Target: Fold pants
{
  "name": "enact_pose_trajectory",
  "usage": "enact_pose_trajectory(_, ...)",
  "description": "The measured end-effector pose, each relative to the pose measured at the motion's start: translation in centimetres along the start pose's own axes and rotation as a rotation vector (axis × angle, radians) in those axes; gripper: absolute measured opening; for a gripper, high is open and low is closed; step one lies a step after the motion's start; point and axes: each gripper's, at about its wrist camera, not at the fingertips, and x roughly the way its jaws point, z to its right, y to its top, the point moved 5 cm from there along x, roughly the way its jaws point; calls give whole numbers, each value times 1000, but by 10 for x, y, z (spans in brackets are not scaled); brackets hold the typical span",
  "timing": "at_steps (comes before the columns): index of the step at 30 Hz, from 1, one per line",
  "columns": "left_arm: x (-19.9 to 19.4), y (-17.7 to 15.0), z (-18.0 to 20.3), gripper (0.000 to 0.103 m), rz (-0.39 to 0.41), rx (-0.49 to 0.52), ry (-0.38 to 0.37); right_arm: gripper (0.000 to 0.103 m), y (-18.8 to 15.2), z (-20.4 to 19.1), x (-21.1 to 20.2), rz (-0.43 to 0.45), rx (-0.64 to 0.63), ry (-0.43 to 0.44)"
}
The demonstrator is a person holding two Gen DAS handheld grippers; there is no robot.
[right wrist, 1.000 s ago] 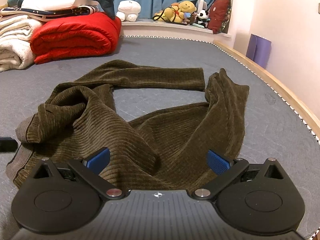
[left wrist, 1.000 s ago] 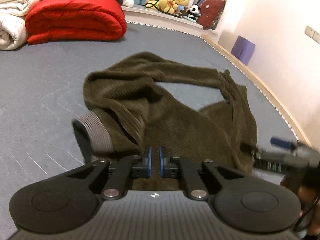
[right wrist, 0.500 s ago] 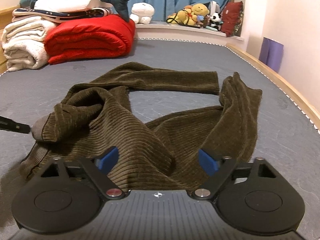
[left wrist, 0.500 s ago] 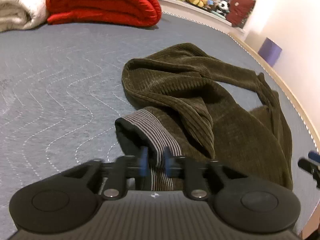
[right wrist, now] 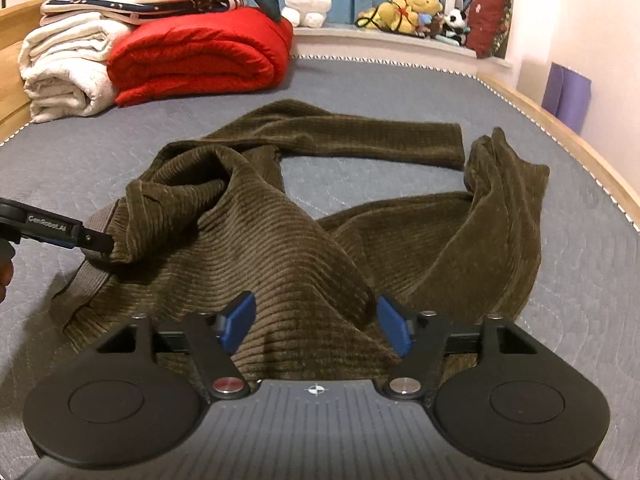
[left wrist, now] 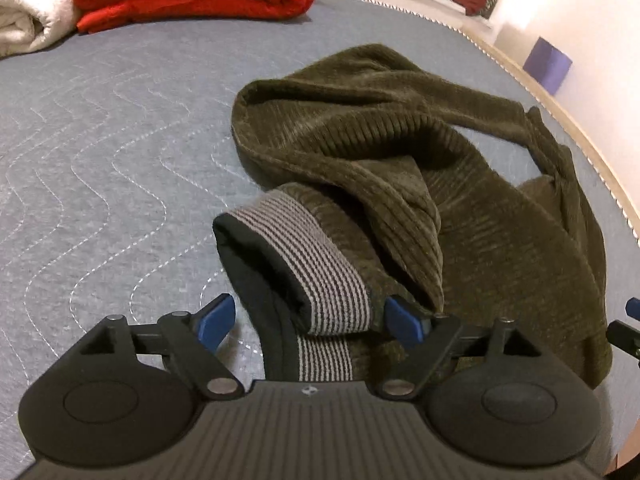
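Pants (left wrist: 460, 184) lay bunched on the bed (left wrist: 100, 140); the left claw (left wrist: 310, 318) was spreading around the waistband (left wrist: 320, 264), the right claw (right wrist: 316, 324) narrowing over cloth, neither pinching. Layers could snag together.

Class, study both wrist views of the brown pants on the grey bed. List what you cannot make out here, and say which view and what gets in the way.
- Pants, near hem: right wrist view, hidden under the right claw.
- Striped waistband, lower end: left wrist view, hidden behind the left claw, whose jaws are opening around it.
- Left claw's fingertips: right wrist view, buried in a fold.
- Plush toys: right wrist view, too small.
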Motion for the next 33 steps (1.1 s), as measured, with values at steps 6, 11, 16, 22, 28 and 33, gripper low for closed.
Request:
enact_pose_trajectory(6, 24, -23, 6, 91, -145, 123, 72, 78, -12, 7, 19, -110, 51, -2)
enact_pose_trajectory(11, 30, -25, 9, 88, -107, 100, 40, 81, -28, 15, 37, -220, 119, 3)
enact_pose_trajectory(16, 29, -25, 24, 70, -63, 141, 32, 84, -31, 13, 46, -251, 151, 14)
enact_pose_trajectory(22, 12, -14, 20, 31, -14, 129, 34, 53, -25, 9, 51, -231, 163, -6)
enact_pose_trajectory(28, -22, -2, 8, 26, 95, 106, 109, 17, -19, -12, 47, -164, 103, -10)
enact_pose_trajectory(33, -56, 10, -36, 25, 161, -72, 175, 0, -4, -59, 32, -69, -9, 87)
